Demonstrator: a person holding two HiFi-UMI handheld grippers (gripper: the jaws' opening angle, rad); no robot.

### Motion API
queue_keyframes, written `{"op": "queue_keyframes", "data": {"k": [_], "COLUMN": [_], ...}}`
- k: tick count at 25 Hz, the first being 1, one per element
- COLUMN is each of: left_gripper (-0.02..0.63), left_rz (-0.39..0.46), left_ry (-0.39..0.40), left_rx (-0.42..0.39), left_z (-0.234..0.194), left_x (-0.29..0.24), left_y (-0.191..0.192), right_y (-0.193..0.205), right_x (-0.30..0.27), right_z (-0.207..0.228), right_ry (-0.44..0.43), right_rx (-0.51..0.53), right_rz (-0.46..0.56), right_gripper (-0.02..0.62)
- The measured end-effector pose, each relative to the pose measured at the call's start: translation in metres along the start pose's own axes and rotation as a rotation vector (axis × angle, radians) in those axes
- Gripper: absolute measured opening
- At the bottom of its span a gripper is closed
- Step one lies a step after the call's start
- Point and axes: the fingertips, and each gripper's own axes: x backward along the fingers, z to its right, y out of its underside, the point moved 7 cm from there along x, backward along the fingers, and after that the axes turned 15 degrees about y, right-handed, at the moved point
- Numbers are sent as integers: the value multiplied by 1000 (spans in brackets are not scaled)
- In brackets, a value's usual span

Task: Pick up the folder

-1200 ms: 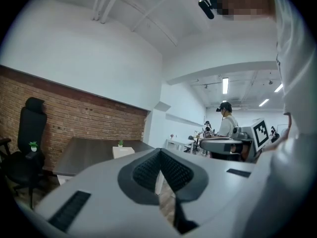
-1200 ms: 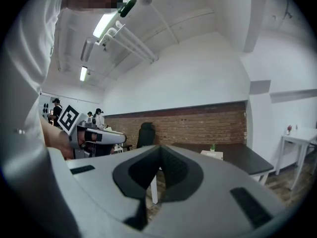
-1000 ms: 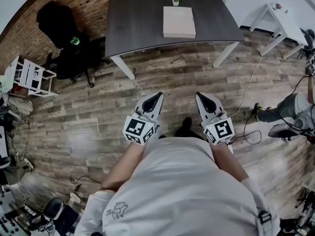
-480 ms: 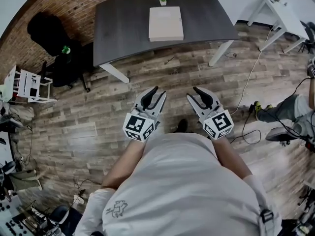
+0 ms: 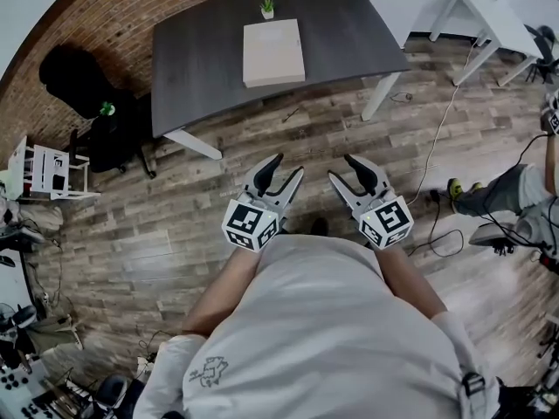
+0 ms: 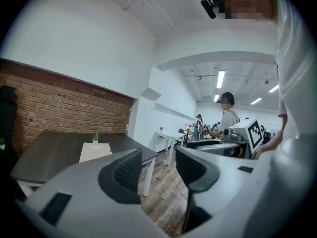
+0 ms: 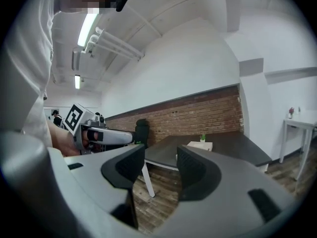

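A pale beige folder [image 5: 274, 52] lies flat on the dark grey table [image 5: 201, 59], well ahead of both grippers; it also shows far off as the folder [image 6: 94, 151] and the folder [image 7: 200, 146]. My left gripper [image 5: 282, 169] and right gripper [image 5: 343, 168] hang side by side over the wood floor in front of the person's chest. Their jaws have just been opening, and nothing is between either pair. In the gripper views the left gripper [image 6: 158, 170] and right gripper [image 7: 161, 166] stand open with a clear gap.
A small potted plant [image 5: 266, 7] stands on the table just behind the folder. A black office chair [image 5: 87, 85] sits to the table's left, a white side table [image 5: 489, 7] at the far right. A cable [image 5: 441, 147] trails over the floor; another person's leg [image 5: 498, 195] is at right.
The table and folder have come nearer and shifted left in the head view. Both grippers' jaws went from shut to open.
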Motion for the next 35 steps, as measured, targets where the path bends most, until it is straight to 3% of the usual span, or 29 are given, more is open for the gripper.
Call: {"op": "queue_keyframes", "data": {"k": [10,19,35], "left_gripper": [212,210,209], "left_rz": [-7,-18,-37], "left_ry": [43,102,129], "left_rx": [10,0,32], "left_z": [-15,-55,-216], "left_x": [-34,-73,-86], "left_y": [-3,-16,-59], "right_y": [3,0,-33], "right_x": [-8,-40,-201], "right_z": [23,52,47], "right_ry": [37,107,123], "right_rx": [-14,-33,-19], "right_rz": [-22,-32,-52], "right_gripper": [210,209,209]}}
